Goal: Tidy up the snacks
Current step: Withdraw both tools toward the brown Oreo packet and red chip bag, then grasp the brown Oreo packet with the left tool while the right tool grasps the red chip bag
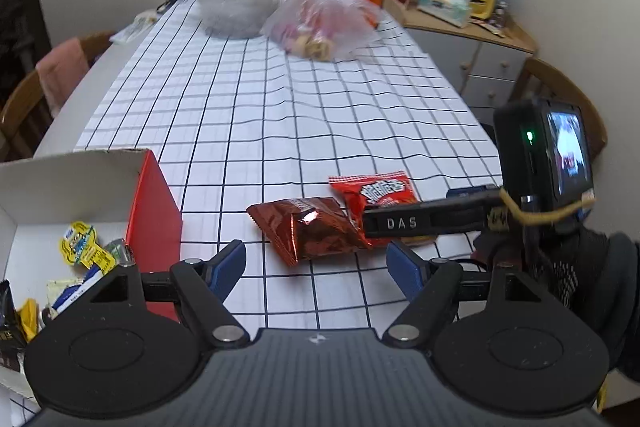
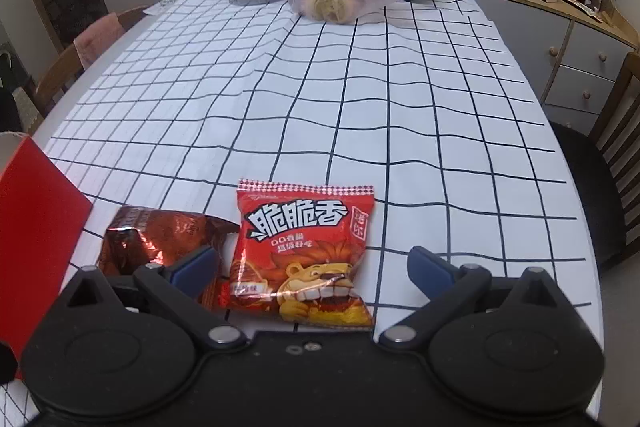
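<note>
Jaws on both my tools stood wide and empty: my right gripper [image 2: 312, 269] hung over the red snack packet [image 2: 306, 247], my left gripper [image 1: 316, 263] near the brown foil packet [image 1: 308, 229] just left of it, beside the red box [image 1: 154, 203] at left.

We read large white characters "脆脆香" across the red snack packet [image 2: 304, 251], with smaller lines beneath them too fine for us to make out. We also read "DAS" in pale letters on the right tool's black finger [image 1: 401, 223].
</note>
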A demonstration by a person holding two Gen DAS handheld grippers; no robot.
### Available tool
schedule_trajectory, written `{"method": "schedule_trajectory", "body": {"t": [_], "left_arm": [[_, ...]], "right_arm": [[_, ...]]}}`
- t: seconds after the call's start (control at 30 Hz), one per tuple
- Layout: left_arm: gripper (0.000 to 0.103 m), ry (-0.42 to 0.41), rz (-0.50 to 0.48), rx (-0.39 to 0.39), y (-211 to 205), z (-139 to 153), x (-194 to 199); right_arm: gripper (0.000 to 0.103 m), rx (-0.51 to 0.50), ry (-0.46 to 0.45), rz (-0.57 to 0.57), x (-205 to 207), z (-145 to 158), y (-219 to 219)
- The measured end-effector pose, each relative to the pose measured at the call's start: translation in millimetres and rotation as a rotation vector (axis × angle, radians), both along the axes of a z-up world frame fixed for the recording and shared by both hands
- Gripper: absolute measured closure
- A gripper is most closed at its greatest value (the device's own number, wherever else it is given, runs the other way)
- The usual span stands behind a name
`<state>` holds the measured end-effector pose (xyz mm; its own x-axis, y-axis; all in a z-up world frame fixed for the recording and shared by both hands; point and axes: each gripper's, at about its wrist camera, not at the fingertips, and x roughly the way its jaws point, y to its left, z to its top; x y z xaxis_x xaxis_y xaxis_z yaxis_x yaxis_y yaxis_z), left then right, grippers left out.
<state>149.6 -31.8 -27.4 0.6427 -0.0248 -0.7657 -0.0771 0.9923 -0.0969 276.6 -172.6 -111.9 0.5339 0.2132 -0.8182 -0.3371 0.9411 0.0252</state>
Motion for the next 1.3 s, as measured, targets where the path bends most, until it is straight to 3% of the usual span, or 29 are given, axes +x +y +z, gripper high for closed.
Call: {"method": "schedule_trajectory", "body": {"t": [0.27, 0.5, 0.67, 0.8, 1.1, 1.3], "left_arm": [[0.026, 0.108, 0.088, -0.039, 12.4, -24.4, 37.3], [0.026, 0.166, 0.111, -0.043, 13.6, -36.7, 62.4], [0.026, 0.225, 0.108, -0.064, 14.9, -48.3, 79.7], [0.026, 0.259, 0.002, -0.045, 5.2, -56.6, 93.0], [0.026, 0.284, -0.319, 0.202, -26.6, -74.5, 116.0], [0.020, 0.289, -0.310, 0.227, -29.5, -90.6, 127.5]], "right_arm": [[0.003, -0.027, 0.033, 0.004, 15.4, -15.5, 7.2], [0.025, -0.065, 0.042, 0.057, 18.9, -20.7, 5.4], [0.028, -0.060, 0.041, 0.094, 18.8, -19.4, -7.9], [0.029, -0.052, 0.051, 0.133, 15.9, -17.8, -21.4], [0.029, -0.028, 0.064, 0.152, 7.1, -14.9, -40.4], [0.029, -0.003, 0.072, 0.137, 1.4, -13.5, -47.5]]}}
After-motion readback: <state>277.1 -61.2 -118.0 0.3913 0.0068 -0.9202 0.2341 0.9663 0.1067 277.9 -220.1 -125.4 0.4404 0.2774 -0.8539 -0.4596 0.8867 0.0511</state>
